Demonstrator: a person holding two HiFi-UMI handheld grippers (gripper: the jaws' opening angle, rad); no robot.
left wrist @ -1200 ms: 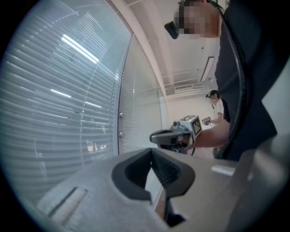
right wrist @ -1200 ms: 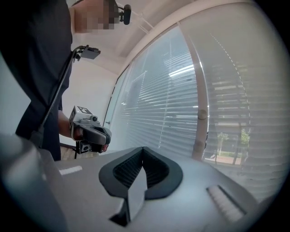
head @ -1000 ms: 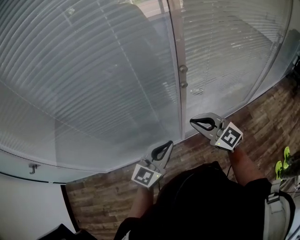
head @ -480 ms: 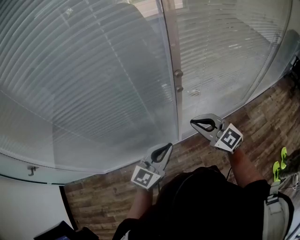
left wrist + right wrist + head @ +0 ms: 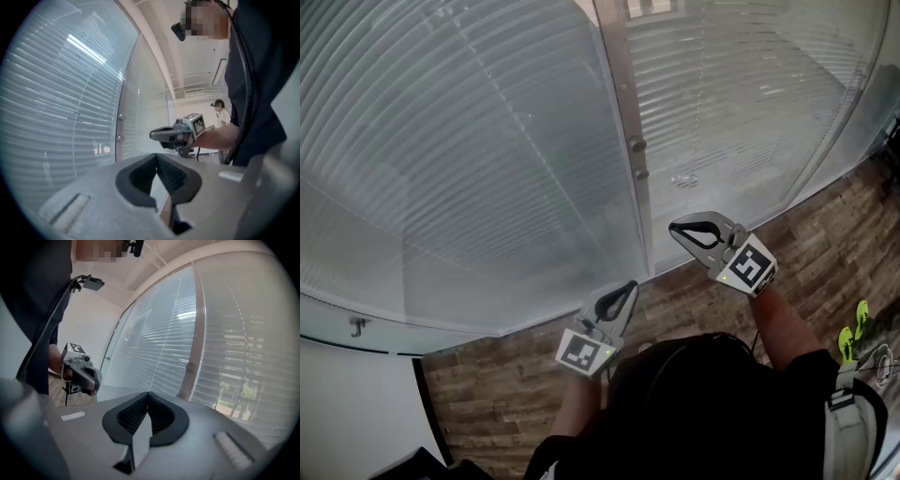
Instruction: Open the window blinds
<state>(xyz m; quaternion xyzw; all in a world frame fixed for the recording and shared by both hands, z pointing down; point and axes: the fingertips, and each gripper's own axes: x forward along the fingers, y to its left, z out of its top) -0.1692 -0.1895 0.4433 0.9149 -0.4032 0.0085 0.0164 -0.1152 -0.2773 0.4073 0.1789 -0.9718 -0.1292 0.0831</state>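
Blinds [image 5: 469, 141] of thin slats hang, seemingly behind glass [image 5: 750, 112]; left tongs [image 5: 629, 285], right tongs [image 5: 673, 228] clenched empty.

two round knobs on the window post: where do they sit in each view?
Head view: knobs upper centre, one above the other.
Left gripper view: knobs left of centre, around mid-height.
Right gripper view: knobs right of centre, around mid-height.
Shared landmark: the vertical post bearing them, between the two sets of blinds.

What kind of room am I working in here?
Probably an office or similar commercial interior: a long run of horizontal window blinds, a frame post with two round knobs, and a wood-plank floor.
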